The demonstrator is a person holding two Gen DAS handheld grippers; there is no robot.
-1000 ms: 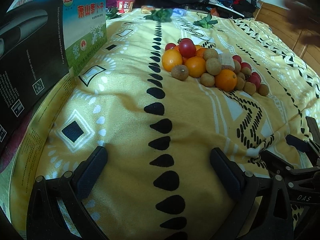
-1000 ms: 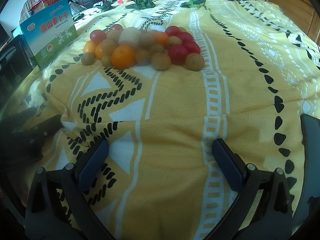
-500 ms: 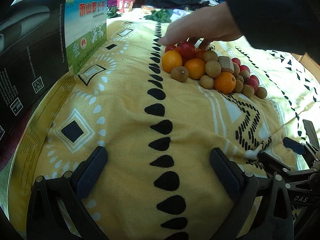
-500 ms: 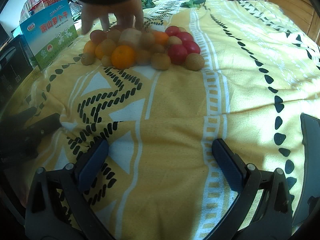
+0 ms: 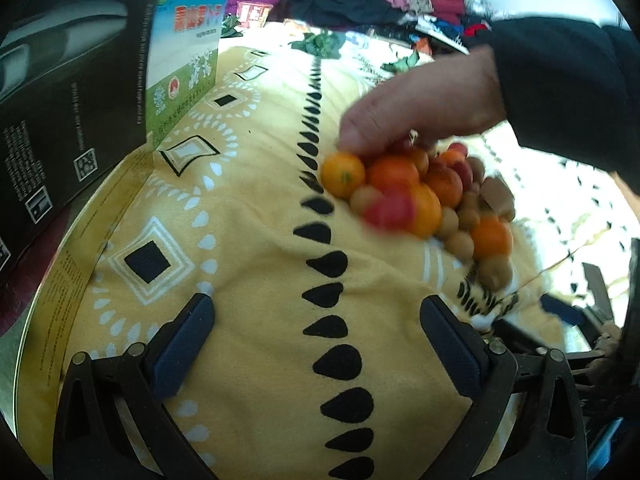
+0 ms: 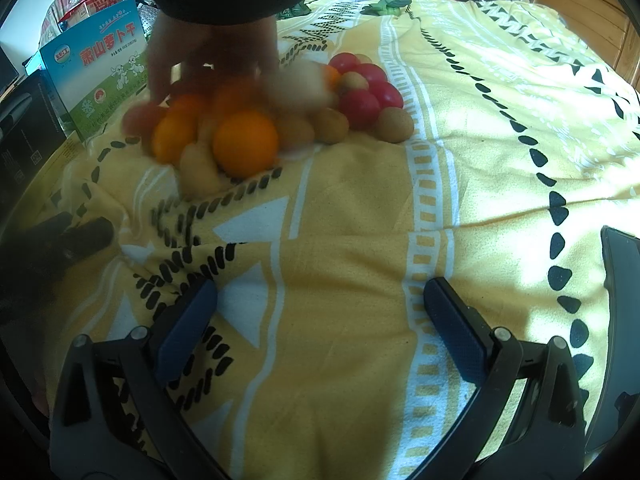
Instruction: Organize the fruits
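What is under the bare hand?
The hand presses on the fruit pile: oranges, red tomatoes and brown longans show around it. The fruits directly beneath its fingers are covered and blurred.

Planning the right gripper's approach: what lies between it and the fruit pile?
Only bare yellow cloth between right gripper and fruit pile, per the right wrist view.

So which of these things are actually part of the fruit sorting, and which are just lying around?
Part of the job:
- fruit pile: oranges, red fruits, small brown ones
- left claw, open
- right claw, open
- bare hand on the pile

Just lying about:
- green and blue box
- black box
- leafy greens
- clothes heap
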